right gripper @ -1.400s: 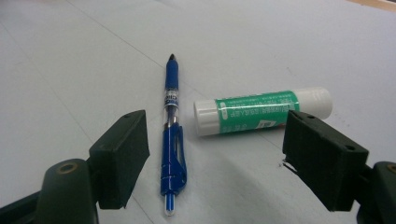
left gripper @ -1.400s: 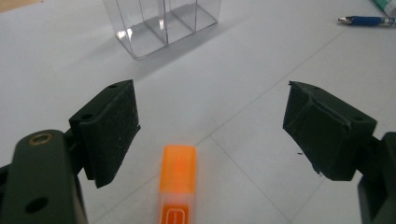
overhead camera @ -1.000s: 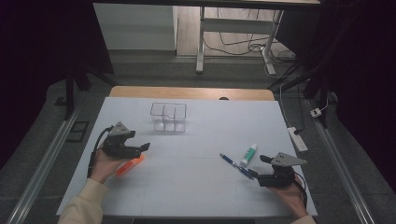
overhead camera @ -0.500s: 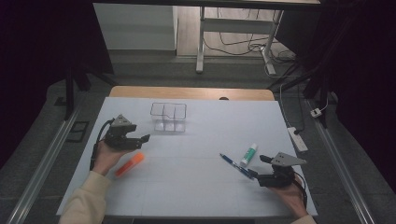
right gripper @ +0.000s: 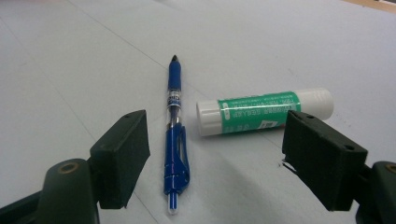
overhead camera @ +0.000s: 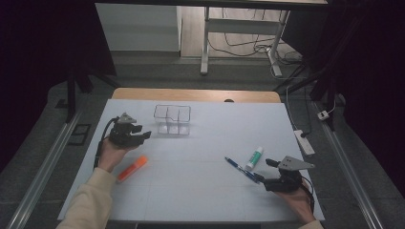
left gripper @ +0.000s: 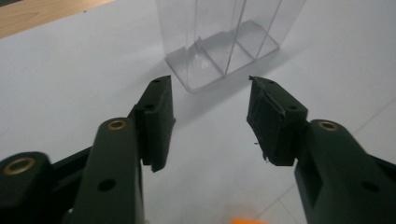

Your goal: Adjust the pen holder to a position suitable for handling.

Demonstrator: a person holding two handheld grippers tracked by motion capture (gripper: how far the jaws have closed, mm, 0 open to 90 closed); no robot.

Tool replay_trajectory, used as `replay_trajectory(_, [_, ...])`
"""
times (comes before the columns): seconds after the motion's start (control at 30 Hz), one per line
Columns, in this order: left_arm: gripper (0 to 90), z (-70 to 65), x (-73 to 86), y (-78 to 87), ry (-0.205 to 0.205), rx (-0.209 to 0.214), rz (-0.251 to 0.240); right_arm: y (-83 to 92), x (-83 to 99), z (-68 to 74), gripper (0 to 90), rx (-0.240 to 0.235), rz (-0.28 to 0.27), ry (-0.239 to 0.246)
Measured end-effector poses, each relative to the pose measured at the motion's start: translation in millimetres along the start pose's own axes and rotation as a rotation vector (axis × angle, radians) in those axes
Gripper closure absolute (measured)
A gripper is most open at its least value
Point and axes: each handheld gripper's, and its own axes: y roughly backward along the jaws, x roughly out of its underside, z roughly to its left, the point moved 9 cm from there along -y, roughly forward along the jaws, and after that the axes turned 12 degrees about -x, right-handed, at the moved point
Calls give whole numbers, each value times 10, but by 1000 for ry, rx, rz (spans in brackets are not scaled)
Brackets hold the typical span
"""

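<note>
The blue pen (right gripper: 174, 140) is seen lying lengthwise between the wide-open, empty jaws of the right gripper (right gripper: 217, 156), tip pointing away, with the glue stick (right gripper: 264, 111) just beside it.

In front of my left gripper (overhead camera: 143, 135) only the clear box (overhead camera: 172, 119) stands in the way. The middle of the desk (overhead camera: 200, 176) is wide open between the orange marker (overhead camera: 132, 168) and blue pen (overhead camera: 241, 170).

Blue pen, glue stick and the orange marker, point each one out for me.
blue pen (right gripper: 174, 135), right gripper view, on its clear barrel.
glue stick (right gripper: 261, 113), right gripper view, on its green label.
orange marker (overhead camera: 132, 168), high view, on the middle of its body.
</note>
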Motion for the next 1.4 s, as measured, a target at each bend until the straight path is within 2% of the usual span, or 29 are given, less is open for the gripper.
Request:
replay_trajectory(0.17, [670,100,-85,-146,-6,-39,37,10,-9,7,221,-7,-6,0])
replay_trajectory(0.33, [888,213,-121,-280,37,-41,54,7,-8,1,223,-8,-6,-2])
replay_trajectory(0.4, [893,229,-143,-323,53,-29,57,5,-6,-1,223,-7,-5,-2])
replay_trajectory(0.67, [895,238,-214,-471,45,-24,80,-9,4,-1,223,-6,-1,-4])
replay_trajectory(0.8, [894,268,-228,-530,65,-15,83,-10,10,-9,223,-2,3,-6])
replay_trajectory(0.9, [895,300,-245,-581,95,-1,79,-11,16,-10,224,0,10,-4])
replay_trajectory(1.03, [895,299,-251,-605,103,9,81,-14,12,-3,223,-5,3,-4])
replay_trajectory(1.17, [895,283,-259,-635,89,8,94,-13,15,-10,223,-1,6,-5])
replay_trajectory(1.4, [894,210,-310,-717,62,32,94,-16,24,-9,223,0,11,-6])
